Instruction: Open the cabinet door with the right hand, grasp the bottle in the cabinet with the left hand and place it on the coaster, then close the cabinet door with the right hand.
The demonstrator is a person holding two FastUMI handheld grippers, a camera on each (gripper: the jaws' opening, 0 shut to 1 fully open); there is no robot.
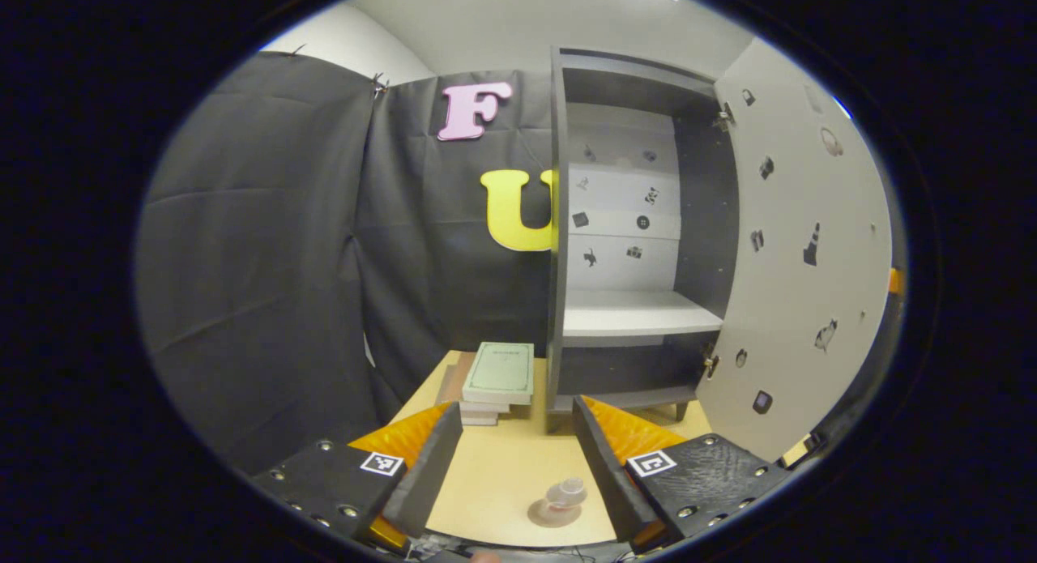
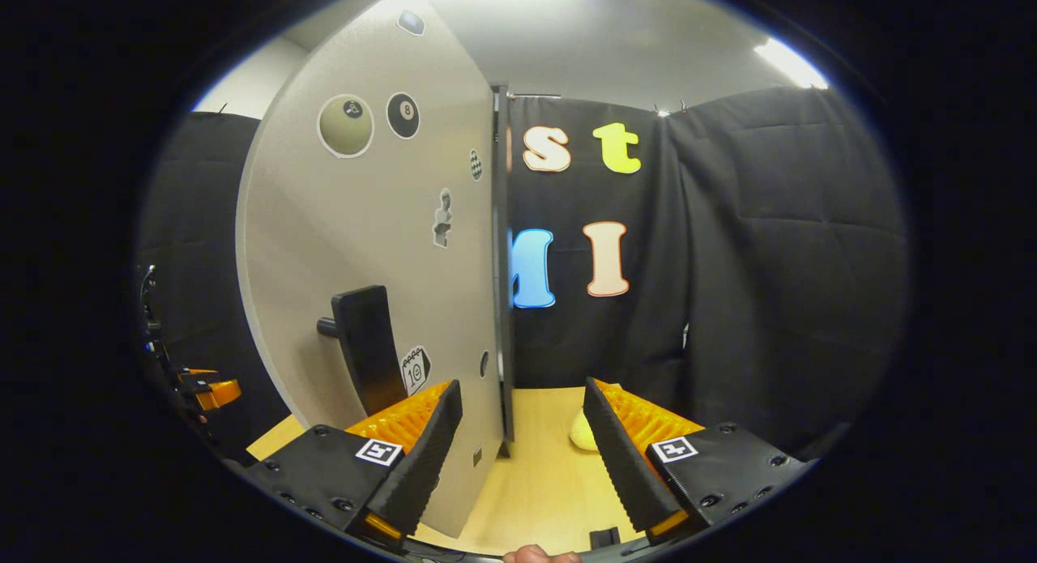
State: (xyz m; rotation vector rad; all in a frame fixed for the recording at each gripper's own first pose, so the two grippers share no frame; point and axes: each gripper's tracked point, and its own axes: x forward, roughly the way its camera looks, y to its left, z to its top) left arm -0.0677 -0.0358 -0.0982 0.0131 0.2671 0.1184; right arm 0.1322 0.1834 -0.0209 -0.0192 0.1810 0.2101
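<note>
The bottle is already standing on the coaster on the desk, at about six o'clock in the left gripper view, sitting between the fingers of the left claw, which is spread wide and touching nothing. The cabinet is standing open at one o'clock, its shelf looking bare, and the cabinet door is swinging out at three o'clock. A stack of books is lying just beside the cabinet's left wall.

In the right gripper view the right claw is also gaping wide, with the door's edge running between its fingers and the door handle at nine o'clock, apart from either finger.

Closing appears to be the remaining step, and the risks are gathering there. The right claw is straddling the door's edge rather than the handle, so a push may be skidding off the panel, or a finger may be getting pinched as the door meets the frame. The left claw is flanking the bottle closely; any sideways pull-back may be tipping it off the coaster.
</note>
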